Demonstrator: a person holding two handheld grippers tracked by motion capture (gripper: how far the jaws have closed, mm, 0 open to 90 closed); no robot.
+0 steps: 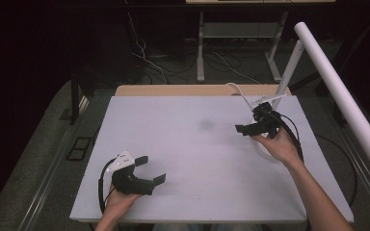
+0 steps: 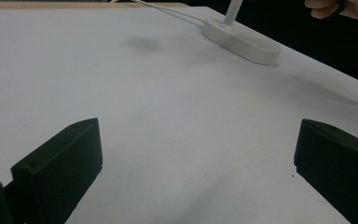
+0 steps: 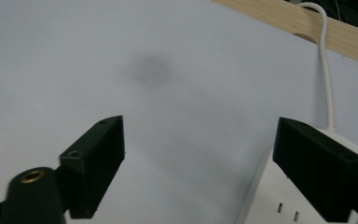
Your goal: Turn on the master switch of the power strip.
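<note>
Where table point(image 1: 197, 159) ends: dark carpet point(image 1: 43, 159) (cables point(image 1: 144, 55)).

The white rectangular tabletop point(image 1: 192, 163) looked matt and smooth — faintly smudged grey near its middle — with a pale wood-grain strip point(image 1: 183, 90) along its far edge. The black jaws of the left gripper point(image 2: 196, 158) and right gripper point(image 3: 200, 163) seemed matt hard plastic. The white oval lamp base point(image 2: 242, 39) appeared smooth plastic; its white cable point(image 3: 325, 70) looked slightly glossy.
</note>
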